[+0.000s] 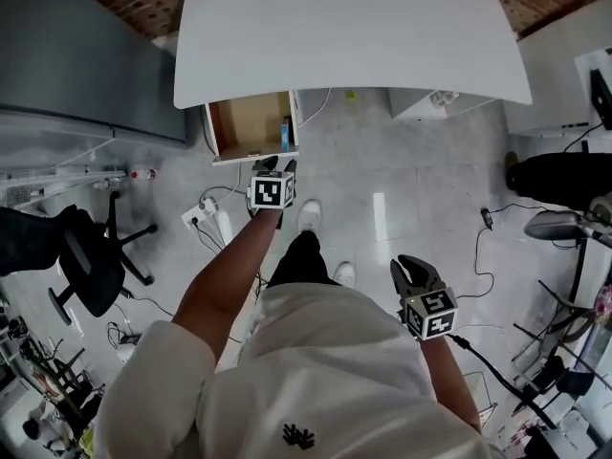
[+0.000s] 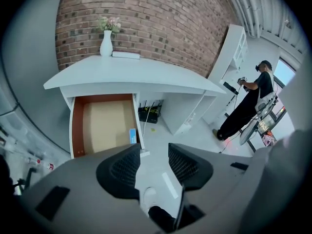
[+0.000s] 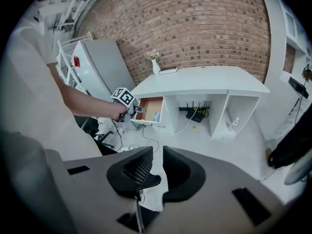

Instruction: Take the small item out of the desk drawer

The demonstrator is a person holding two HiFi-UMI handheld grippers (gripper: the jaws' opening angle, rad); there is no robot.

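The left arm is stretched out ahead, its left gripper [image 1: 276,164] tilted downward just short of the front edge of the open drawer [image 1: 218,127], jaws spread wide with only floor showing between them; the right gripper [image 1: 413,268] is held low beside the hip, well apart from the desk [image 1: 354,27], its jaws a narrow gap apart and empty; the small item [image 2: 132,135], a blue box, stands against the drawer's right wall near the front corner; its print is too small to read, and in the head view the desk top covers the drawer's rear; the white desk stands against a brick wall [image 2: 161,18] and bears a vase [image 2: 106,44]; on the grey floor lie cables and a power strip [image 1: 206,213], near an office chair [image 1: 91,266].
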